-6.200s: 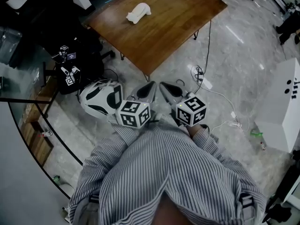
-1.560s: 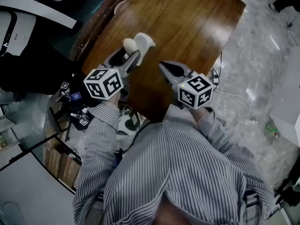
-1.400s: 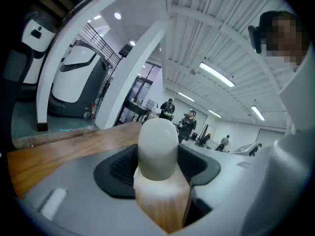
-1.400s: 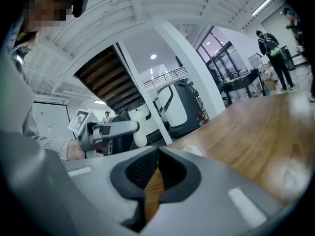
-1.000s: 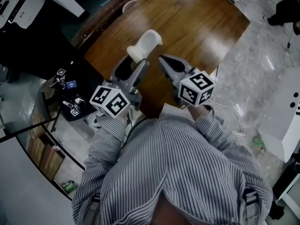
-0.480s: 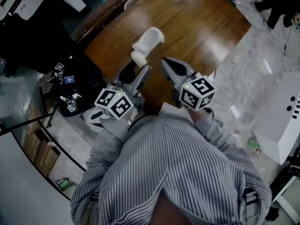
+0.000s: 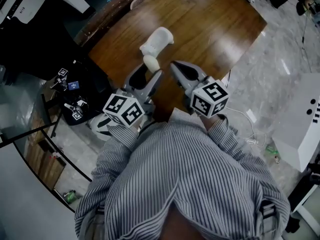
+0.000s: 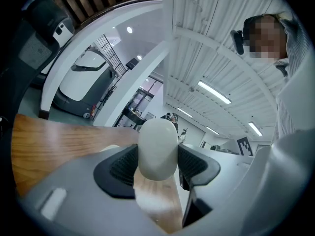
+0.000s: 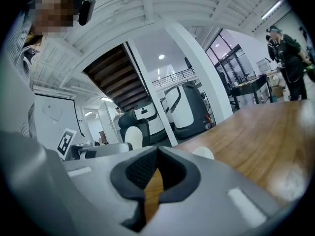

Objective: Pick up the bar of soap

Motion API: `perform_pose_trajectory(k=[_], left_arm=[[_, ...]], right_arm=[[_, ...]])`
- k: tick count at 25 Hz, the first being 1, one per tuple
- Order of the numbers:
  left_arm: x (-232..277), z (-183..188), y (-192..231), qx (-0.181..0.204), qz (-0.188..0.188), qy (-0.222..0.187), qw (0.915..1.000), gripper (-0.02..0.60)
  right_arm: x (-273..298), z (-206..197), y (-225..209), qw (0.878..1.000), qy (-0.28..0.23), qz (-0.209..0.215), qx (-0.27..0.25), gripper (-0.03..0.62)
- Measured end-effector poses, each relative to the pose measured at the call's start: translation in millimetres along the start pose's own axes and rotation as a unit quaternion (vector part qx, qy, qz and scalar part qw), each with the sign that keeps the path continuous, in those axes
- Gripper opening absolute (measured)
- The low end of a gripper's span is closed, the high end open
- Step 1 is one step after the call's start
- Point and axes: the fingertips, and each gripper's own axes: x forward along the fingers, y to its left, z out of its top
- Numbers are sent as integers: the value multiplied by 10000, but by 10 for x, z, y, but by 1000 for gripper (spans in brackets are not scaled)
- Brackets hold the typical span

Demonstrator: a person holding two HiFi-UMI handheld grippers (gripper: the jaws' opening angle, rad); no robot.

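Note:
A cream oval bar of soap (image 7: pixel 151 62) is pinched between the fingers of my left gripper (image 7: pixel 148 72), above the near part of the wooden table (image 7: pixel 210 19). In the left gripper view the soap (image 8: pixel 157 149) stands upright between the two dark pads, with the left gripper (image 8: pixel 156 167) shut on it. A white lumpy object (image 7: pixel 157 39) lies on the table just beyond the soap, apart from it. My right gripper (image 7: pixel 175 67) hovers beside the left one, jaws shut on nothing (image 9: pixel 157 150).
Black chairs and equipment (image 7: pixel 65 49) crowd the left side of the table. A white and black device (image 7: pixel 100 126) sits on the marble floor below my left arm. Cables (image 7: pixel 245 116) trail on the floor at right, near a white cabinet (image 7: pixel 300 129).
The left gripper has closed on the soap and drawn it a little back from the white object. The right gripper has stayed shut beside it.

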Motion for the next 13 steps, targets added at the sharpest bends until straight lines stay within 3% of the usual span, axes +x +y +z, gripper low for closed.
perform_pose_trajectory(k=[13], left_arm=[[37, -42, 7, -93, -108, 78, 9999, 264]], right_arm=[[26, -93, -43, 9998, 204, -69, 13, 2]])
